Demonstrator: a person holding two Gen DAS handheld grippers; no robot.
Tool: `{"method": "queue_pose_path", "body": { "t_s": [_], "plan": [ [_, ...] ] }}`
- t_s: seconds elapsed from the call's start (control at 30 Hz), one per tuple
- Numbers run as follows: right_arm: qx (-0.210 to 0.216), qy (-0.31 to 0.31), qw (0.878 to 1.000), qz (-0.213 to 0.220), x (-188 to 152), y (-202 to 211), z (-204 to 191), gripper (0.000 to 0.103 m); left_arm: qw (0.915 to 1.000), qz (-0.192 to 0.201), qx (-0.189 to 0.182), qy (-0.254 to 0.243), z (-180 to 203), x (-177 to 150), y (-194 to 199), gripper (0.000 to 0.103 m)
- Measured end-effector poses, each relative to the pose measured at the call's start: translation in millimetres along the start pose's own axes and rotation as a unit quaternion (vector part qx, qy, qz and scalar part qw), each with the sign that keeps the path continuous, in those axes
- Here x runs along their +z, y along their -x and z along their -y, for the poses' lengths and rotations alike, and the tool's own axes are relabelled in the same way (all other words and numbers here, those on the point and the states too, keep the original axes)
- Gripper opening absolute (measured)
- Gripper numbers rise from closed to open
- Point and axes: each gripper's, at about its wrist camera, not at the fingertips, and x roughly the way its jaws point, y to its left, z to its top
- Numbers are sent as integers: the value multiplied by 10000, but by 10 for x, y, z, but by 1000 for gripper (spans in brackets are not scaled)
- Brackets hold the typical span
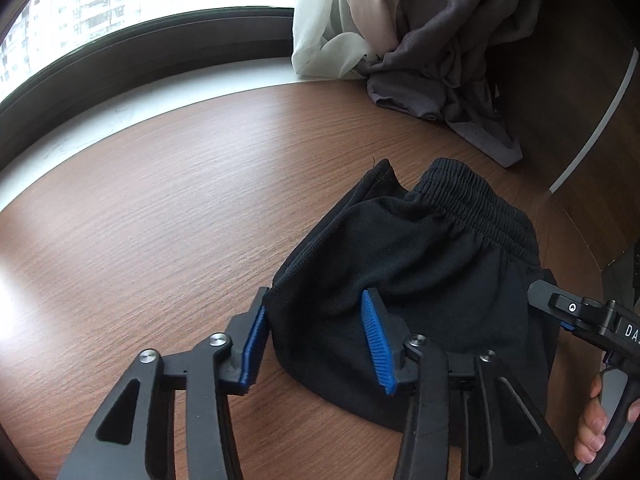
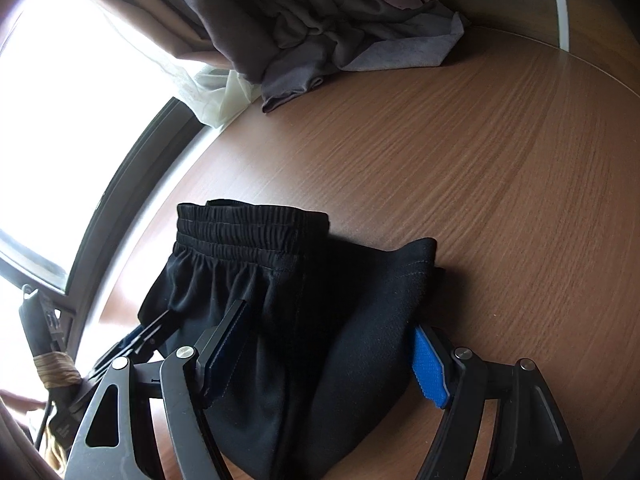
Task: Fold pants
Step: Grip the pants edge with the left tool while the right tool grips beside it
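Note:
Black shorts-like pants [image 1: 416, 280] with an elastic waistband [image 1: 472, 204] lie folded in a bundle on the brown wooden table [image 1: 180, 208]. My left gripper [image 1: 316, 336] is open, its blue pads on either side of the bundle's near left part. My right gripper [image 2: 332, 356] is open too, its fingers straddling the near end of the pants [image 2: 304, 320]; the waistband [image 2: 248, 232] points away from it. The right gripper's fingers [image 1: 560, 308] show at the right edge of the left wrist view, against the cloth.
Grey and white curtains [image 1: 420, 40] hang onto the table's far side by the window [image 1: 140, 8]; they also show in the right wrist view [image 2: 312, 28]. A dark wood panel [image 1: 580, 80] stands at the right. A folded umbrella [image 2: 48, 352] leans by the window frame.

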Motion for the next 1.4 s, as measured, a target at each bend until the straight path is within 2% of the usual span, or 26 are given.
{"method": "queue_pose_path", "body": {
  "t_s": [0.1, 0.13, 0.17, 0.23, 0.3, 0.33, 0.4, 0.5, 0.63, 0.87, 0.97, 1.27, 1.33, 1.4],
  "plan": [
    [-50, 255, 9997, 18, -7, -18, -60, 72, 9999, -23, -80, 70, -7, 6, -1, 32],
    [-92, 321, 9994, 4, -12, -23, -76, 68, 9999, -34, -98, 105, -14, 9, -4, 24],
    [-117, 369, 9993, -8, -16, -26, -90, 61, 9998, -61, -124, 160, -27, 10, -7, 20],
    [-147, 464, 9988, -27, -23, -29, -115, 52, 9995, -59, -200, 219, -31, 15, -4, 14],
    [-169, 563, 9983, 3, -24, -23, -140, 31, 9996, 15, -179, 212, -13, 21, 25, 13],
    [-213, 638, 9977, 17, -28, -19, -154, 26, 9997, 69, -136, 183, 4, 25, 51, 12],
    [-311, 753, 9967, 55, -25, -5, -181, 18, 9998, 178, -17, 89, 52, 42, 105, 12],
    [-516, 858, 9949, 82, -14, 16, -200, 14, 9992, 333, 202, -135, 153, 88, 195, 12],
    [-821, 1204, 9891, 199, -35, 57, -277, 12, 9968, 489, 470, -417, 305, 157, 314, 12],
    [-871, 1476, 9843, 428, -36, 212, -351, 10, 9918, 705, 758, -749, 445, 193, 468, 12],
    [-823, 1519, 9839, 460, -22, 259, -355, 8, 9922, 637, 781, -739, 453, 166, 475, 12],
    [-328, 1075, 9936, 78, -100, 215, -183, 9, 9958, 221, 738, -499, 316, -40, 321, 12],
    [-199, 979, 9950, 11, -94, 198, -164, 14, 9955, 175, 758, -536, 295, -58, 302, 13],
    [-159, 922, 9956, 17, -90, 192, -144, 32, 9956, 117, 748, -555, 274, -51, 271, 15]
  ]
}}
